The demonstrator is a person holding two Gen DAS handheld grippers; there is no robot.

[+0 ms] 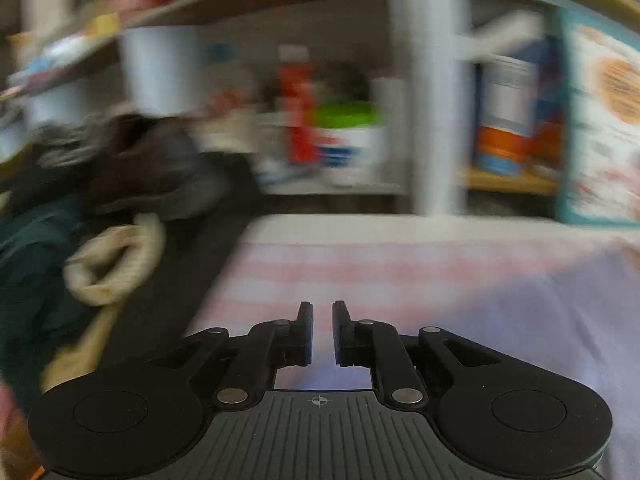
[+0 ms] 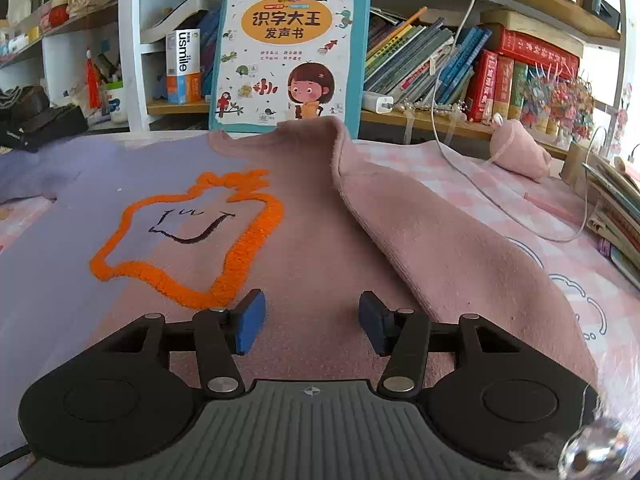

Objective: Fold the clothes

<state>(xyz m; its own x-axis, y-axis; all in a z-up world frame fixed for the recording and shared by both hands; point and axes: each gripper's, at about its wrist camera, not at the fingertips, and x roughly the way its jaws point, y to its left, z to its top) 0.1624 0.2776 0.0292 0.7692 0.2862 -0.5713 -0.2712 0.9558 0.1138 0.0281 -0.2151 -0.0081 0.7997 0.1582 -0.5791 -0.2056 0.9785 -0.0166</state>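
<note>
Right wrist view: right gripper [image 2: 312, 322] spread, empty, low over the pink-and-lilac sweater [image 2: 280, 248] lying flat on the checked tablecloth [image 2: 500, 184].
Left wrist view: left gripper [image 1: 322, 332] nearly pressed together, pinching nothing; picture blurred.
Doing it well: pinch the raised pink fold [image 2: 400, 208] at its edge, carry it across evenly.

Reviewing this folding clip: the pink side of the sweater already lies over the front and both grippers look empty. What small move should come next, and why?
Probably bring the left gripper back to the purple sleeve for the matching fold. The pink sleeve already lies folded over the sweater, while the purple one lies spread out flat. The right gripper is open over the pink cloth, holding nothing; the left is nearly closed and empty.
</note>
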